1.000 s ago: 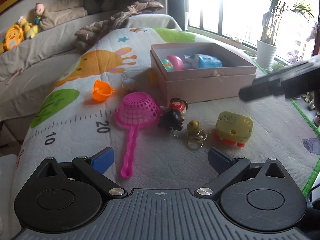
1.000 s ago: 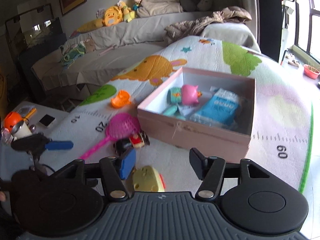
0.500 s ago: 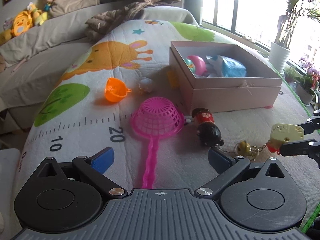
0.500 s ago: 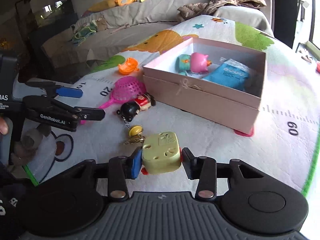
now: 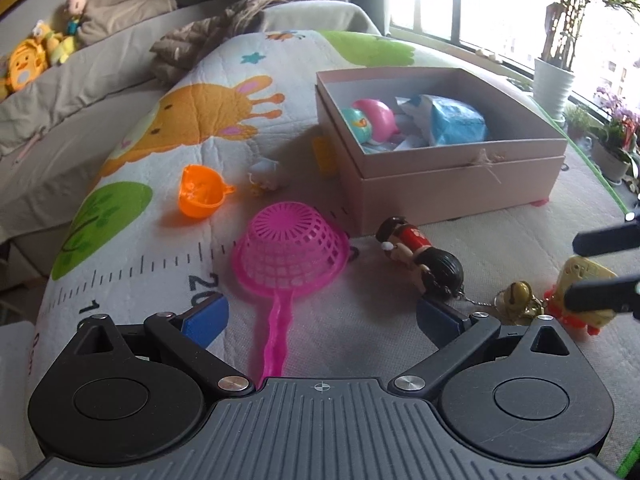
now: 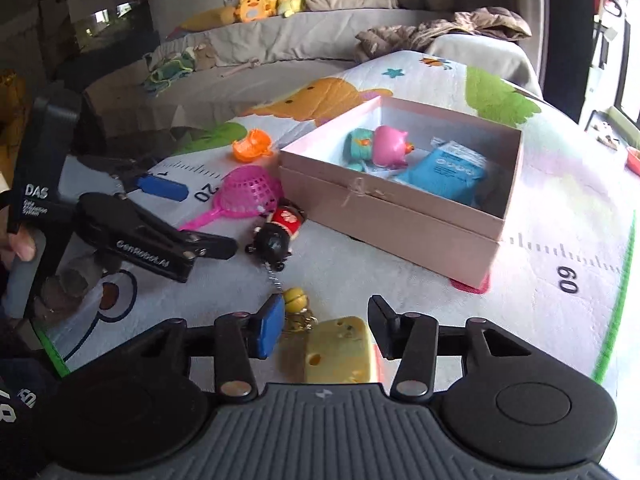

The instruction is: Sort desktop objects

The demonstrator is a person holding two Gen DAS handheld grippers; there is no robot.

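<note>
Left wrist view. Left claw [image 5: 320,316]: jaws wide apart, nothing between them, poised over the quilted cartoon play mat [image 5: 160,208]. Pink plastic mesh strainer with long handle [image 5: 290,256]: lies mouth-down on the mat; light, springy lattice, likely best taken by the stiff handle. Orange translucent plastic cup [image 5: 200,194]: tipped, thin-walled, smooth. Black-haired figurine in red on a chain [image 5: 420,256]: hard, rounded, its chain running to a small yellow bell charm [image 5: 516,294]. Pale pink cardboard box [image 5: 460,192]: open, rigid, holding a pink round toy and a blue crinkled packet.

Right wrist view. Right claw [image 6: 324,328]: jaws set around the yellow cheese-block toy with holes [image 6: 340,350], which sits low between them at the near edge of the mat; whether the pads press its sides cannot be told. The block looks light, hard and smooth-faced; its flat opposite sides suit a squeeze, though the attached chain may drag.
</note>
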